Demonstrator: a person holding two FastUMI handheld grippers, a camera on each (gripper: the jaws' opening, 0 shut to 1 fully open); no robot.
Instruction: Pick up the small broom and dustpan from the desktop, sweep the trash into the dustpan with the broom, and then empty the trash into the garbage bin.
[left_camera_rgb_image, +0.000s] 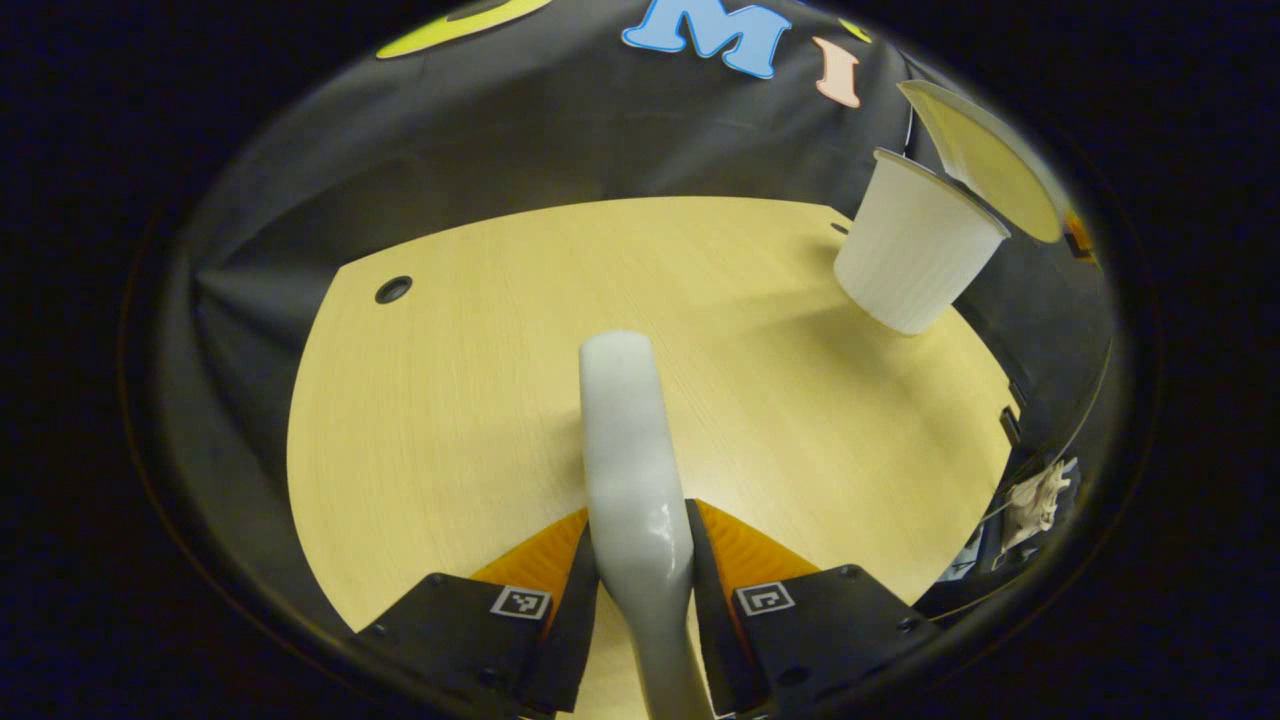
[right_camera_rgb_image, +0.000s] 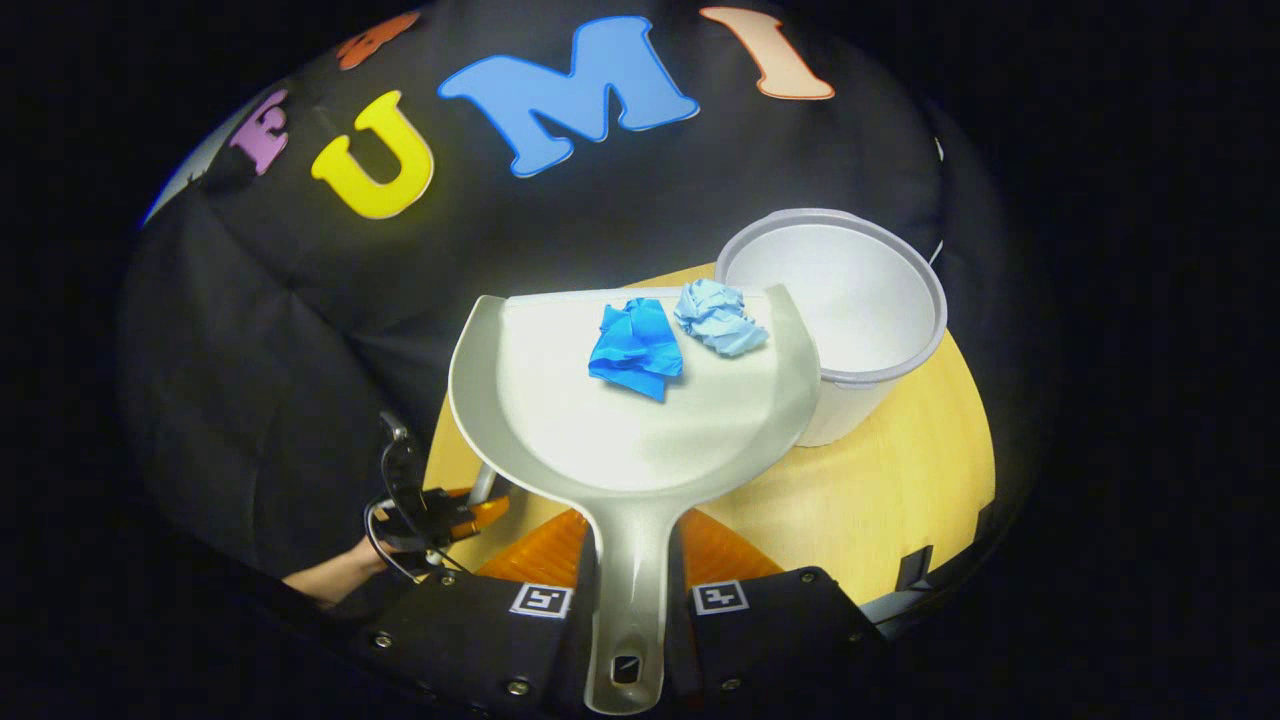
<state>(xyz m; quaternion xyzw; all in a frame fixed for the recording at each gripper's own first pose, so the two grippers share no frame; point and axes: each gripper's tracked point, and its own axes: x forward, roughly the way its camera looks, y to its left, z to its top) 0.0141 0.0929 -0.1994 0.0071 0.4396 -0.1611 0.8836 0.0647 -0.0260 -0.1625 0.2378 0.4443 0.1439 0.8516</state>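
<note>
Right gripper (right_camera_rgb_image: 632, 580) clamped on dustpan (right_camera_rgb_image: 620, 420) handle, both fingers pressing it, pan held level above desk (right_camera_rgb_image: 880, 510). Two paper wads in pan near front lip: dark blue wad (right_camera_rgb_image: 636, 348), pale blue wad (right_camera_rgb_image: 720, 316), side by side. Bin (right_camera_rgb_image: 840, 300) just beyond pan's right front corner, mouth open, upright on desk. Left gripper (left_camera_rgb_image: 640, 560) squeezing broom handle (left_camera_rgb_image: 630, 470), fingers tight on both sides, handle pointing out over desk (left_camera_rgb_image: 450, 400). Bin (left_camera_rgb_image: 915, 245) far right in left gripper view. Bristles out of sight. Left gripper (right_camera_rgb_image: 440, 515) also low left in right gripper view, a hand (right_camera_rgb_image: 335, 578) behind it.
</note>
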